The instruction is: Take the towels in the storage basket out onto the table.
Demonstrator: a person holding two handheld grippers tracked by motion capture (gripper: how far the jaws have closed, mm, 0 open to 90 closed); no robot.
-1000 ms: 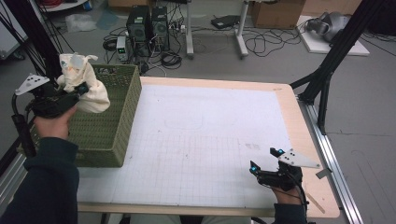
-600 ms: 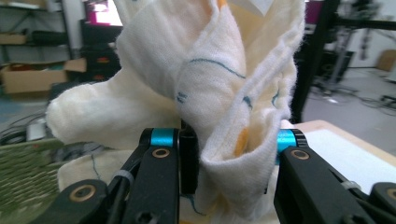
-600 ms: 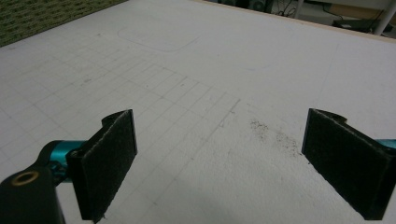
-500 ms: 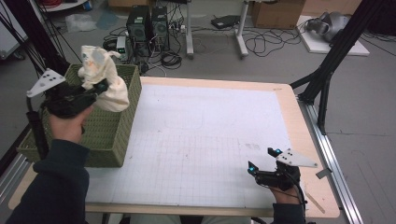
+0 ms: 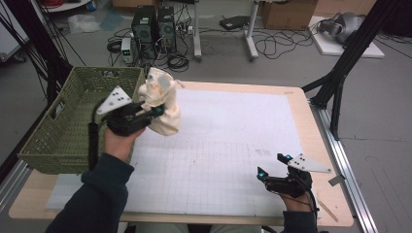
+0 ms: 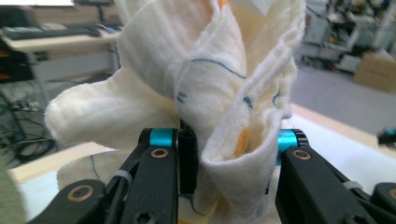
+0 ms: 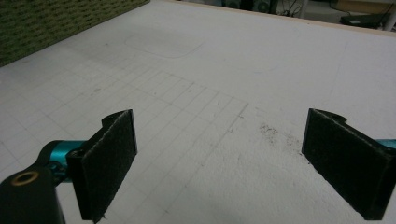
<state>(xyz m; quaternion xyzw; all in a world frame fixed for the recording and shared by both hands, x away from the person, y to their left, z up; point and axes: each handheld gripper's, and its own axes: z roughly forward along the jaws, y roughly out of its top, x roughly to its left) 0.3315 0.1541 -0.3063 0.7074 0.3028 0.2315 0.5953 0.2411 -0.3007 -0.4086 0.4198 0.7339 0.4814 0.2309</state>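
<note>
Cream cloth (image 5: pixel 163 104), bunched into a soft lump with faint blue lines and orange spots, sits clamped in the jaws of the left gripper (image 5: pixel 154 110). The left gripper view shows the folds (image 6: pixel 210 98) squeezed between the two black jaws and billowing above them. A second ago the bundle hung over the green woven basket (image 5: pixel 58 131) at the left of the high view; half a second ago it was at the basket's far right corner; now it is past the basket's right wall, in the upper left of the frame over the white gridded mat (image 5: pixel 228 145) on the bench (image 5: pixel 318 145). My reading is that the cloth has been lifted out of the basket and is being carried toward the open middle of the mat to be set down.

Its long axis runs roughly upright, slightly tilted: loose gathered ends point up and toward the far edge, while the fuller rounded end hangs below the jaws.

Over the lower right of the mat, the right gripper (image 5: pixel 272 167) has not moved, its jaws wide apart with nothing between them, as its own view shows (image 7: pixel 219 163).
</note>
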